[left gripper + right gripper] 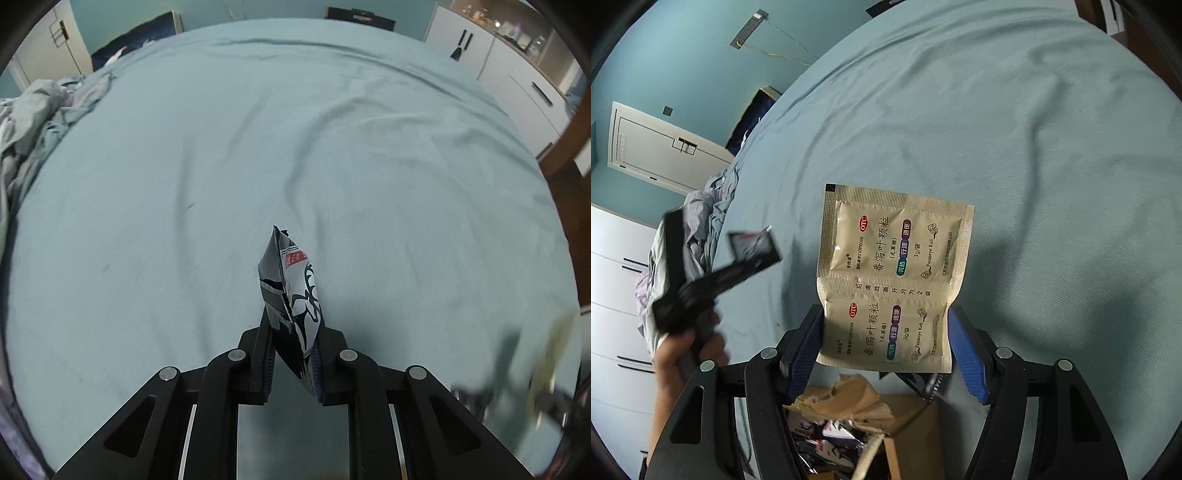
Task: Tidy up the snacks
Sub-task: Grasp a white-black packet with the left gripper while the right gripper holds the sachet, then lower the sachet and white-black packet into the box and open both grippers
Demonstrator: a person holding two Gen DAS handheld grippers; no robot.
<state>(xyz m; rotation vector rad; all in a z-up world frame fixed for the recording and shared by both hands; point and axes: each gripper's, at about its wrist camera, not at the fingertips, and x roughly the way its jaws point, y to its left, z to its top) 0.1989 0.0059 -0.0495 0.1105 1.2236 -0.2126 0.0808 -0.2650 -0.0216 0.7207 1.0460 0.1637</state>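
Over the wrinkled bedsheet [258, 147], each tool pinches a flat, crinkly packet.

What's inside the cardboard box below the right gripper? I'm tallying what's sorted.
Cardboard box: several black-and-white snack packets show through the torn flap. The gripper frame and flap hide the rest.

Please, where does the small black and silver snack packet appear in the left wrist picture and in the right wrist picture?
Left wrist: black and silver snack packet low centre, pinched in the left tongs.
Right wrist: same packet at left, blurred, in those tongs.
Shared landmark: the blue bedsheet.
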